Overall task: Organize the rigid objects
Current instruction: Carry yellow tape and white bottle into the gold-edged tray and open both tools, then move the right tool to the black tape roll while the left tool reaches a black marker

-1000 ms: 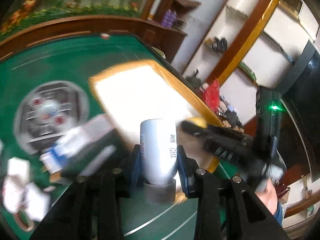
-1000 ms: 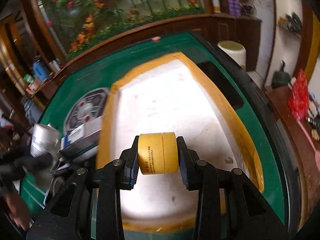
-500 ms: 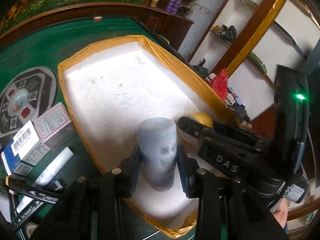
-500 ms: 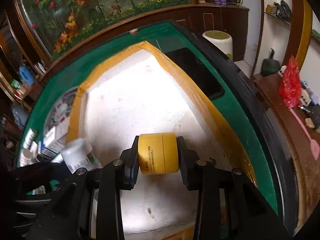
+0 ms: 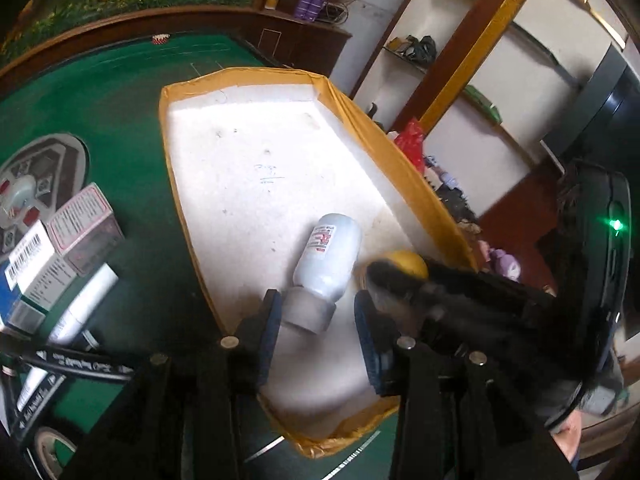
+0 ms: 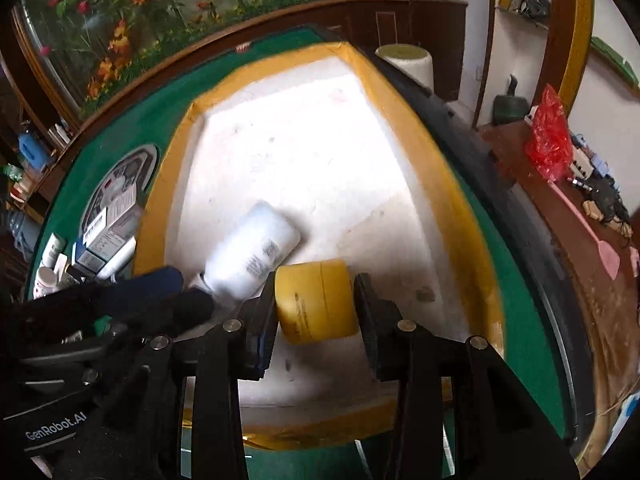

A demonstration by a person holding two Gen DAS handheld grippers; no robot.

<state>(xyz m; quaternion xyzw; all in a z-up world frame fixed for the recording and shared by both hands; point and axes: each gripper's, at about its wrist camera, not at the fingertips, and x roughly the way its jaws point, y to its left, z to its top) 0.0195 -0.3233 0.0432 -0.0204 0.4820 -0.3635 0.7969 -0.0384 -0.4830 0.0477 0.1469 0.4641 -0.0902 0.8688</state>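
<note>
A white bottle (image 5: 328, 252) with a grey cap lies tipped over in the white foam tray (image 5: 176, 184) with a yellow taped rim. My left gripper (image 5: 318, 320) is open around the cap, with a gap on the right side. A yellow jar (image 6: 316, 300) rests tilted on the tray floor (image 6: 448, 184) between the pads of my right gripper (image 6: 314, 308), which stand slightly apart from it. The bottle (image 6: 252, 256) lies just left of the jar. Each gripper shows in the other's view: the right one (image 5: 440, 292) and the left one (image 6: 160, 292).
Several small boxes (image 5: 60, 248) and a white tube (image 5: 80, 312) lie on the green felt table left of the tray, beside a round panel (image 5: 28, 192). The table's dark raised edge (image 6: 520, 240) runs along the tray's right side.
Both grippers came down into the tray's near end. The bottle, upright in the left gripper before, now lies on its side with only its cap between the fingers. The jar now sits tilted.
</note>
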